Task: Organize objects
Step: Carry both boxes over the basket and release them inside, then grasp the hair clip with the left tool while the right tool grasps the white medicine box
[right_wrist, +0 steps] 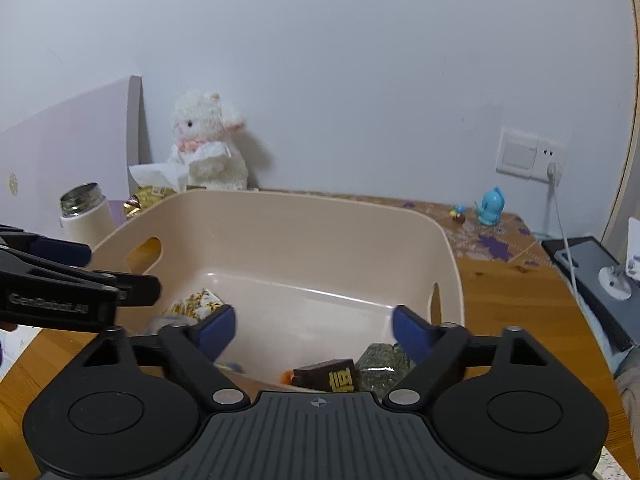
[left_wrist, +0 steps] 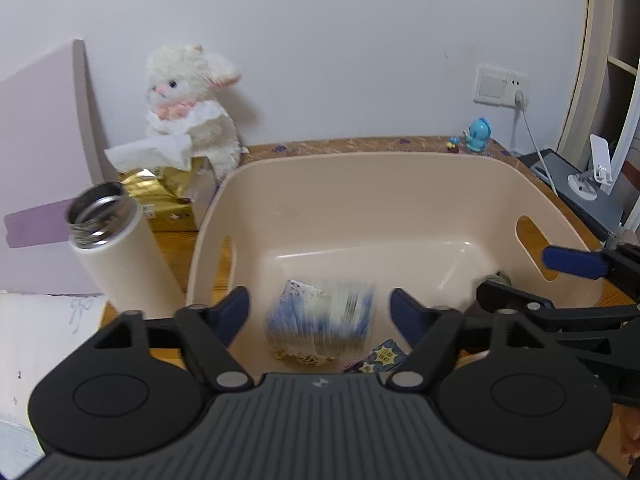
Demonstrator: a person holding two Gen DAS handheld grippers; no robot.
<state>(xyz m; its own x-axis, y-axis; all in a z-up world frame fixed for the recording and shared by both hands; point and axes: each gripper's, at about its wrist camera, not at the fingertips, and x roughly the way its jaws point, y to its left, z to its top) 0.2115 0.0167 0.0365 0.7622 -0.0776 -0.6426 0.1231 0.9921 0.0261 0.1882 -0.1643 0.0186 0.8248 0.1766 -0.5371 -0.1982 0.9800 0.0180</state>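
Left wrist: blurred blue-white packet (left_wrist: 320, 326) between spread jaws, axis unclear.

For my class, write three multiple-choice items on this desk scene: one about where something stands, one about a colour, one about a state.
1. Where is the white flask relative to the beige basket?
A inside it
B outside, to its left
C on its rim

2. What colour is the small figurine by the wall socket?
A blue
B red
C green

3. How is the left hand-held gripper?
A shut on a packet
B shut, holding nothing
C open

Answers: 1 B, it stands on the desk beside the basket wall. 2 A, its body is light blue. 3 C, its fingers stand wide apart.
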